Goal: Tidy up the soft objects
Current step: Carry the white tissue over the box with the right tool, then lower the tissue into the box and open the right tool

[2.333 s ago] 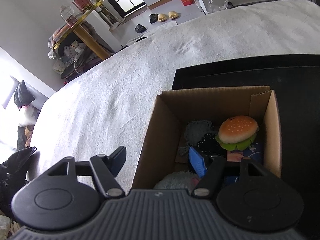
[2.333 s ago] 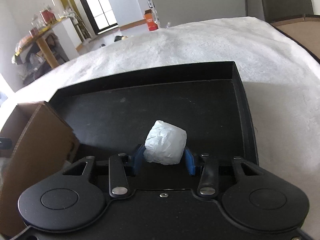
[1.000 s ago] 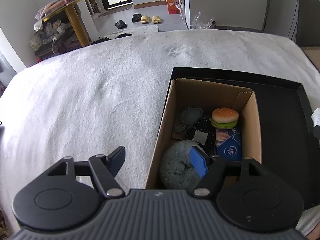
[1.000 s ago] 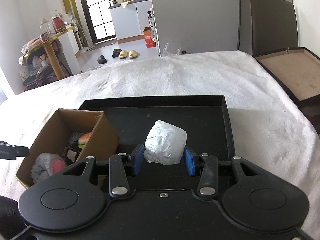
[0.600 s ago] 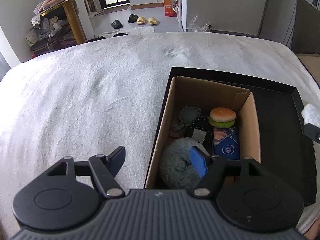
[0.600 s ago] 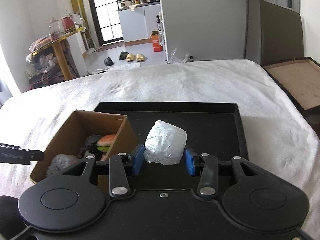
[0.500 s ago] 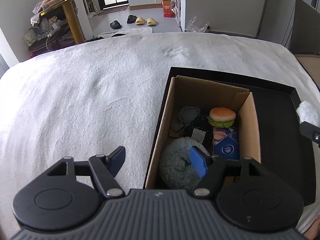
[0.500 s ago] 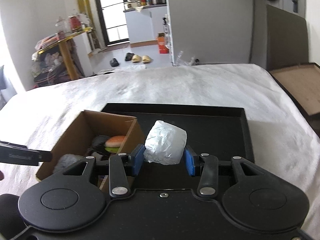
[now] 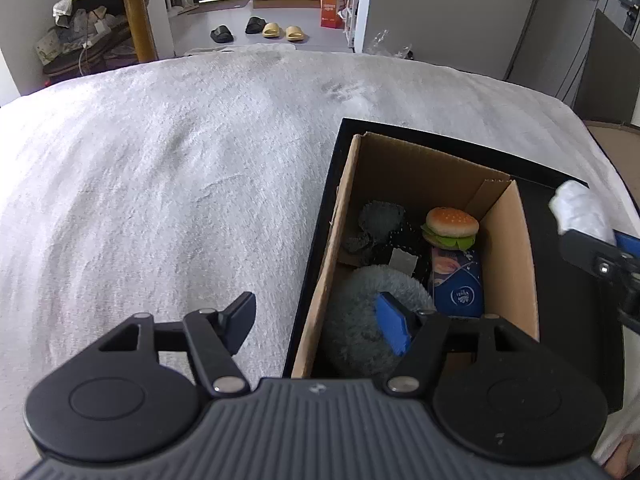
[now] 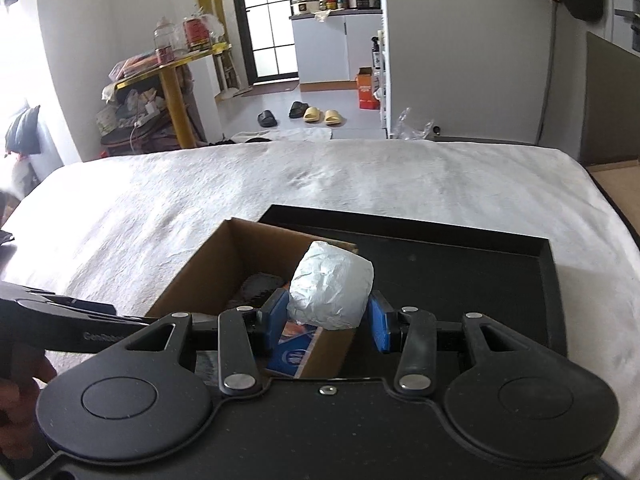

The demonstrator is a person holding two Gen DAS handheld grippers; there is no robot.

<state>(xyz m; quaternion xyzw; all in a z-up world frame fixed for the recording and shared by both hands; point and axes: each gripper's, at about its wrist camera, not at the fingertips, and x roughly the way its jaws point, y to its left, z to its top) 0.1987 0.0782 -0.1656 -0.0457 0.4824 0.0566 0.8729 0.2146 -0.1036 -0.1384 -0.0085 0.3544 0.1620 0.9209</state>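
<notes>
Already the cardboard box is crowded, so the white wad clamped in the right tool above its near corner could land on the rim and roll out, while the left tool, its jaws just narrowing on nothing, straddles the box's left wall.

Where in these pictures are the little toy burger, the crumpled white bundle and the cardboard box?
toy burger (image 9: 452,220), left wrist view, on its bun top.
crumpled white bundle (image 10: 330,284), right wrist view, on its middle, between the blue pads.
cardboard box (image 9: 516,256), left wrist view, on the inner face of its right wall.
</notes>
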